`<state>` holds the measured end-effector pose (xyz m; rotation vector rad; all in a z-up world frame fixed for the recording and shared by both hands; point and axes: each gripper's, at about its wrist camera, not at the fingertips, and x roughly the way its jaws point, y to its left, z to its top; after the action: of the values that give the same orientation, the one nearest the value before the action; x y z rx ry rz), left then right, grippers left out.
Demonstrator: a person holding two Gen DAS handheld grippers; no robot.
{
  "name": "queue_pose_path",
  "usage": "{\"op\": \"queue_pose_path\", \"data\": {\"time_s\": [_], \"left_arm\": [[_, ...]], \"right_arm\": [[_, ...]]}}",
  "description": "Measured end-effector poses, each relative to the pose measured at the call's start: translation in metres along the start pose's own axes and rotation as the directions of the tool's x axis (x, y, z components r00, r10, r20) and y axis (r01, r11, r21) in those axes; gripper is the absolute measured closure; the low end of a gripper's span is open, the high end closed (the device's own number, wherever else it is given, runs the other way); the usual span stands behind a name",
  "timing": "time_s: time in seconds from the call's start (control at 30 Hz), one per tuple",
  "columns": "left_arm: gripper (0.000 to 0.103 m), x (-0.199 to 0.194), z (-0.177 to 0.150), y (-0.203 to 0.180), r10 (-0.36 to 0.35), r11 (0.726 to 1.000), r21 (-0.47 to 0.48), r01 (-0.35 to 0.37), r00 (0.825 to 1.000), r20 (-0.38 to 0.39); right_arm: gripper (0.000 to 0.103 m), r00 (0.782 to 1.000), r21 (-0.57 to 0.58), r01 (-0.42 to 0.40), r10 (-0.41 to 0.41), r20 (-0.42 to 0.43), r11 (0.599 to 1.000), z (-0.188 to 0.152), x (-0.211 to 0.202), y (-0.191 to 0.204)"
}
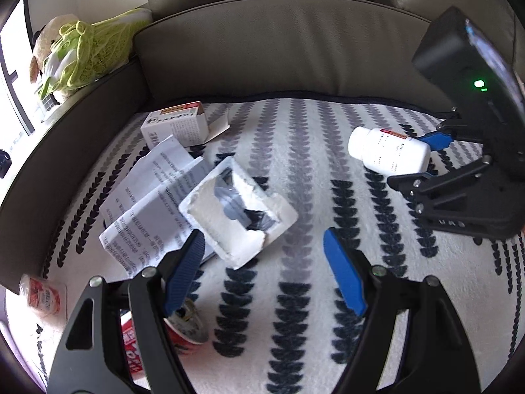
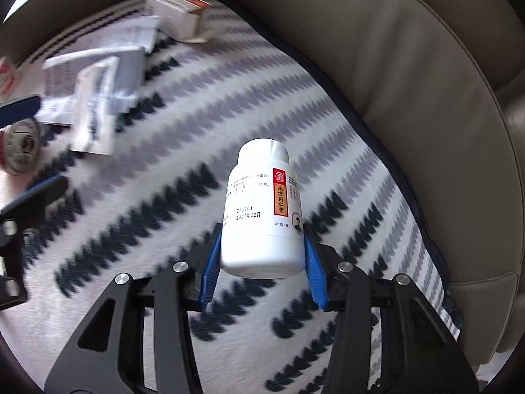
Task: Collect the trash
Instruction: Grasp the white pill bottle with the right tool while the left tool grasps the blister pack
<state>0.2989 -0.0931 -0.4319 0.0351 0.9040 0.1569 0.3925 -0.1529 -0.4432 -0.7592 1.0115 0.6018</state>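
My right gripper (image 2: 262, 229) is shut on a white medicine bottle (image 2: 259, 210) with a red and gold label, its blue pads pressing both sides near the base. The bottle hangs tilted above the patterned blanket (image 2: 164, 170). The left wrist view has the same bottle (image 1: 387, 154) and right gripper (image 1: 410, 159) at the right. My left gripper (image 1: 262, 239) stands open over the blanket, nothing between its fingers. A torn white tray (image 1: 226, 220) lies just left of its middle, on a printed paper leaflet (image 1: 147, 203). A red can (image 1: 187, 328) lies under the left finger.
A small medicine box (image 1: 177, 124) sits at the blanket's far left by the sofa back cushion (image 1: 279, 49). A red and white packet (image 1: 42, 295) lies at the left edge. A plush toy (image 1: 65, 55) rests on the sofa arm.
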Motion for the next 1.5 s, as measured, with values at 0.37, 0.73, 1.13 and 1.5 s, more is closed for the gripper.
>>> {"op": "queue_pose_path", "data": {"time_s": [0.37,0.73,1.13,1.5], "left_arm": [[0.028,0.002,-0.006,0.017,-0.013,0.997,0.081,0.011,1.000,0.021],[0.028,0.054,0.020,0.037,-0.009,0.997,0.078,0.014,0.998,-0.065],[0.061,0.066,0.017,0.023,-0.089,0.991,0.086,0.099,0.989,-0.117],[0.083,0.026,0.022,0.046,-0.084,0.996,-0.007,0.084,0.996,-0.037]], "right_arm": [[0.059,0.996,-0.087,-0.087,0.088,0.007,0.992,0.021,-0.037,0.047],[0.059,0.996,-0.088,-0.083,0.084,0.008,0.993,0.027,-0.038,0.047],[0.059,0.998,-0.080,-0.069,0.070,0.003,0.994,0.028,-0.041,0.047],[0.059,0.997,-0.060,-0.079,0.079,-0.002,0.995,0.029,-0.047,0.052]]}}
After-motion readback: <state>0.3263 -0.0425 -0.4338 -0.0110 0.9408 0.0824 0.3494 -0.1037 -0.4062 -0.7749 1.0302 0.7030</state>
